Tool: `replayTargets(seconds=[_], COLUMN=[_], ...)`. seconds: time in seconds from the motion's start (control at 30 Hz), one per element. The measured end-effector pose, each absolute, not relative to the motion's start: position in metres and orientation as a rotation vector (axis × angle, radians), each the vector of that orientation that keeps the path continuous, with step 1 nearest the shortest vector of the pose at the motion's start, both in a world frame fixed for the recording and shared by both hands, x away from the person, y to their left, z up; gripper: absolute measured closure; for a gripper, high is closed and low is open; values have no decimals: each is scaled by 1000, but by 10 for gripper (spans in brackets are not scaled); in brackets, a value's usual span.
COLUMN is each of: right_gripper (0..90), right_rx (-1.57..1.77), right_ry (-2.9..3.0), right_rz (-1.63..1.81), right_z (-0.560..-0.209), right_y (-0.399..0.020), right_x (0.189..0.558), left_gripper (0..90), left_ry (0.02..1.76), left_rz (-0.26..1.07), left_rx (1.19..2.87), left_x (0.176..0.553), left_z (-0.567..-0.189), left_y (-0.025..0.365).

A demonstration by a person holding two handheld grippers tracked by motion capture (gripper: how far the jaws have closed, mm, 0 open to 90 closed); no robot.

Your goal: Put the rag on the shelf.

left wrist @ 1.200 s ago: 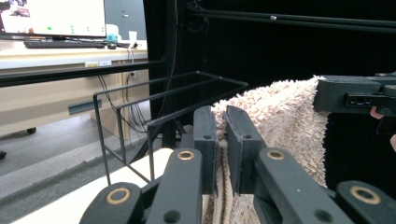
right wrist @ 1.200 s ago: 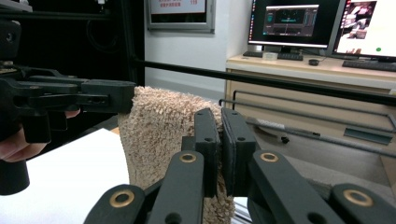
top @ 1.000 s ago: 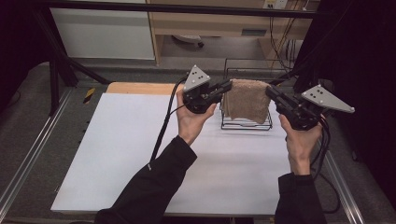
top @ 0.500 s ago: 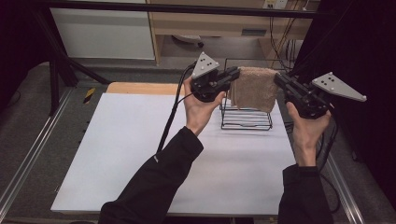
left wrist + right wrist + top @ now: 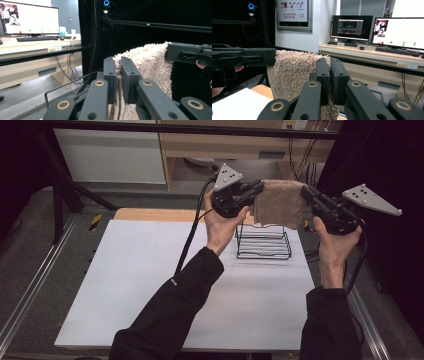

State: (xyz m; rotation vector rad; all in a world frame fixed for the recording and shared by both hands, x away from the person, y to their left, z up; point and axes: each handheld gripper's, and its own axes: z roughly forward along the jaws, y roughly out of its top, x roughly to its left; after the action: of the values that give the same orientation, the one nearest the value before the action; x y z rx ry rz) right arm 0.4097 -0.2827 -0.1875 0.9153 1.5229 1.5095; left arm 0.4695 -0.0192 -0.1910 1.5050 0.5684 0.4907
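A beige fluffy towel (image 5: 279, 202) hangs in the air above a black wire rack (image 5: 263, 240), stretched between both grippers. My left gripper (image 5: 259, 186) is shut on the towel's left top corner, and my right gripper (image 5: 303, 191) is shut on its right top corner. In the left gripper view the towel (image 5: 147, 65) is pinched between the jaws of the left gripper (image 5: 119, 67), with the other gripper's jaw (image 5: 187, 53) at the far edge. In the right gripper view the towel (image 5: 292, 72) is clamped by the right gripper (image 5: 330, 68).
The wire rack stands at the back right of a white table top (image 5: 150, 285). Metal rails (image 5: 30, 290) run along both sides of the table. Desks with monitors (image 5: 399, 30) stand beyond the black frame.
Both grippers have lifted the towel up and away from the rack, from resting on its top to hanging clear above it, and the hands have moved farther from me.
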Motion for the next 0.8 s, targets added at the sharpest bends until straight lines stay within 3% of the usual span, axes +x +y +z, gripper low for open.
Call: replayTargets(seconds=[0.8], right_gripper=[858], right_rx=[907], right_ry=[1496], right_rz=[1502], right_z=[-172], right_y=[-290], right_x=[443], left_gripper=[829], left_ry=[592], left_rz=[522], left_rx=[1490], left_x=[494], left_z=[-173], left_y=[-31])
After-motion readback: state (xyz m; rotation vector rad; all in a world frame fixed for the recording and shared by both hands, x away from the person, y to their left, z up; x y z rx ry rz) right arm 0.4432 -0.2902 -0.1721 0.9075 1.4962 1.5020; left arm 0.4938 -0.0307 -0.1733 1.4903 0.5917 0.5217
